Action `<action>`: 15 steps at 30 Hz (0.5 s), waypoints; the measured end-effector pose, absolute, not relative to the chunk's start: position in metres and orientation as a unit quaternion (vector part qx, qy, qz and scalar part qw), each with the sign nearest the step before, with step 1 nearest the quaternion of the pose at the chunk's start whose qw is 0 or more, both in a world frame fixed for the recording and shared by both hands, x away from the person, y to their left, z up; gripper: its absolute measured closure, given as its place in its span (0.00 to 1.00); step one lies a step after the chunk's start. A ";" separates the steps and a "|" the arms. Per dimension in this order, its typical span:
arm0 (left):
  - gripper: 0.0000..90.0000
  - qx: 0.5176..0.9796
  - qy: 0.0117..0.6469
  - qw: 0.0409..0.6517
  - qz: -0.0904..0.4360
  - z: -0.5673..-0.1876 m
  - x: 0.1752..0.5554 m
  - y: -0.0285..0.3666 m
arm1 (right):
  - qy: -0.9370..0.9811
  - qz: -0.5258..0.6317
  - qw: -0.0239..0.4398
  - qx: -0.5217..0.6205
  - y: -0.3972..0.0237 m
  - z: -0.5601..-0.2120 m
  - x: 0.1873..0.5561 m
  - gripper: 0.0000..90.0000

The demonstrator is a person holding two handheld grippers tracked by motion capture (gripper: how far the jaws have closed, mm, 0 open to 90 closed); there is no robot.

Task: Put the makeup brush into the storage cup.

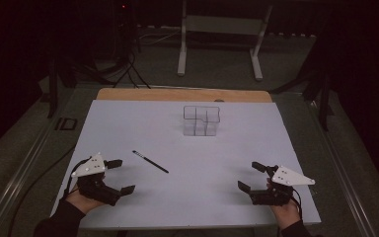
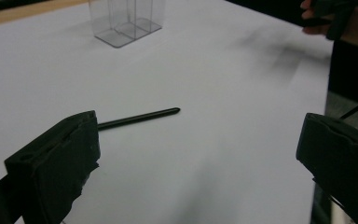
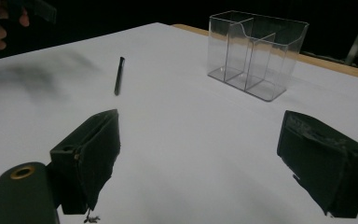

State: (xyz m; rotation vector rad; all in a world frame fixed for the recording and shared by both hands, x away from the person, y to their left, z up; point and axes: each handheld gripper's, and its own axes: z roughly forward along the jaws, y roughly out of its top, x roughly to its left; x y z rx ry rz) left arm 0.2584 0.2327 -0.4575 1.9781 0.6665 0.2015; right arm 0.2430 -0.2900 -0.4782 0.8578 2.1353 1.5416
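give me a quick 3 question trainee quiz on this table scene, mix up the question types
1. True or false: the thin black pen lies flat on the white table sheet, touching neither gripper.
2. Multiple choice: the clear plastic compartment organiser is
A. lying on its side
B. upright and holding nothing
C. upright with the pen inside
3. Which is nearer the pen in the high view, the left gripper or the right gripper?

Key
1. True. The pen lies alone on the sheet.
2. B. It stands toward the far side of the sheet, with nothing visible in its compartments.
3. The left gripper. Both grippers have their jaws spread apart and hold nothing.
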 end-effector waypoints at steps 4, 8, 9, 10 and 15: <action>0.00 0.823 0.264 0.496 0.087 -0.452 0.264 0.235 | 0.757 0.548 0.184 0.304 -0.290 -0.478 0.242 0.15; 0.00 0.829 0.258 0.490 0.086 -0.448 0.272 0.237 | 0.758 0.548 0.185 0.302 -0.290 -0.477 0.242 0.15; 0.00 0.833 0.254 0.486 0.079 -0.447 0.276 0.237 | 0.758 0.548 0.185 0.301 -0.289 -0.477 0.242 0.15; 0.00 0.837 0.248 0.482 0.075 -0.446 0.279 0.237 | 0.758 0.548 0.185 0.302 -0.289 -0.477 0.242 0.15; 0.00 0.850 0.231 0.468 0.066 -0.444 0.290 0.236 | 0.758 0.549 0.185 0.301 -0.289 -0.477 0.242 0.15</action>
